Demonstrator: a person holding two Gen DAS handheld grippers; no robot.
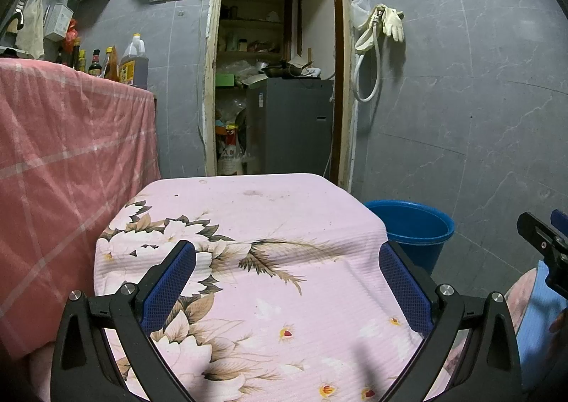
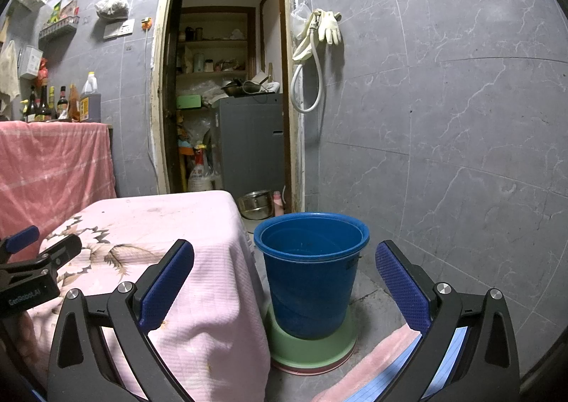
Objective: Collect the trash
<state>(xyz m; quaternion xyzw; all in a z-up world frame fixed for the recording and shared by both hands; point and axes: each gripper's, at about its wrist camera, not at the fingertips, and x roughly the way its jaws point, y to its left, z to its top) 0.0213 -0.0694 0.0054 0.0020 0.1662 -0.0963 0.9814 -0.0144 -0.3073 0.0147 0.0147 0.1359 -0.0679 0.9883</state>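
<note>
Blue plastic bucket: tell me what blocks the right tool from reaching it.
Nothing visible does. The open right tool faces the blue plastic bucket directly; the pink floral-covered table sits off to the left, beside the path.

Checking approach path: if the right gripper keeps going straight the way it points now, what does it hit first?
Most likely the blue bucket: it sits centred between the open jaws of the right gripper, standing on a green basin on the floor. Nothing shows in between, though depth is hard to judge.
</note>
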